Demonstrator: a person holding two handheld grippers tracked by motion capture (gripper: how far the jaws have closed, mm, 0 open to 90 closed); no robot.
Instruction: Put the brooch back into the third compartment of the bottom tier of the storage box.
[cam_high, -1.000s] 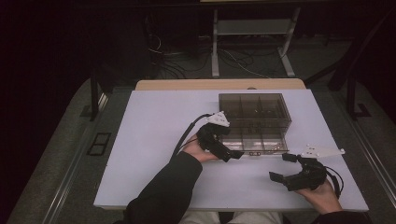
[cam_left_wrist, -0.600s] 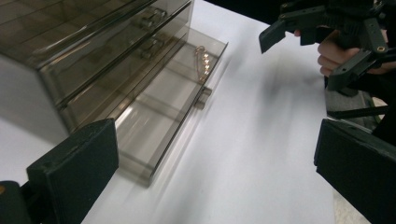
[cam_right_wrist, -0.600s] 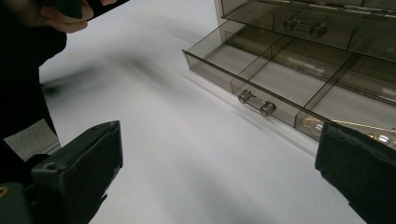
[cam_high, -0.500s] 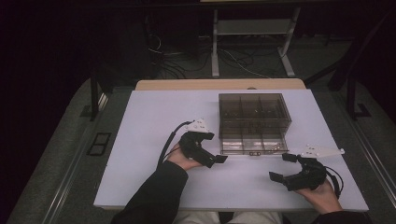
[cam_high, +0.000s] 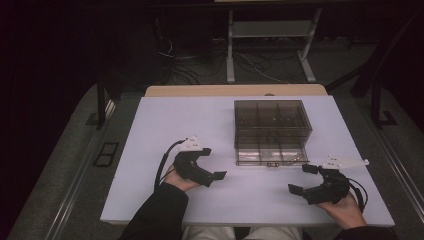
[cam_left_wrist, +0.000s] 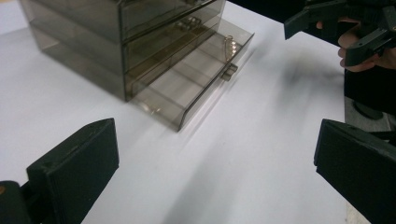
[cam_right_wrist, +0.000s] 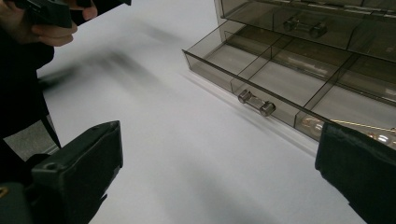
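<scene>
A smoky see-through drawer box (cam_high: 272, 122) stands right of the table's middle. Its bottom drawer (cam_high: 270, 156) is pulled out, with a small bar handle (cam_right_wrist: 256, 102) on its front. A thin gold piece (cam_left_wrist: 229, 44) lies in one end compartment, and it is the gold piece (cam_right_wrist: 369, 133) in the right gripper view too. My left gripper (cam_high: 211, 163) is open and empty, left of the drawer and apart from it. My right gripper (cam_high: 302, 179) is open and empty, in front of the drawer's right end. Each gripper view looks across bare table at the open drawer (cam_left_wrist: 191, 88).
The white table (cam_high: 165, 125) has bare room to the left and in front of the box. Its front edge is close under both hands. Beyond the far edge lie a wooden strip (cam_high: 235, 90), cables and a metal stand on a dark floor.
My left gripper has drawn back from the drawer's front, leftward and toward the near edge. The right gripper has stayed in place.
</scene>
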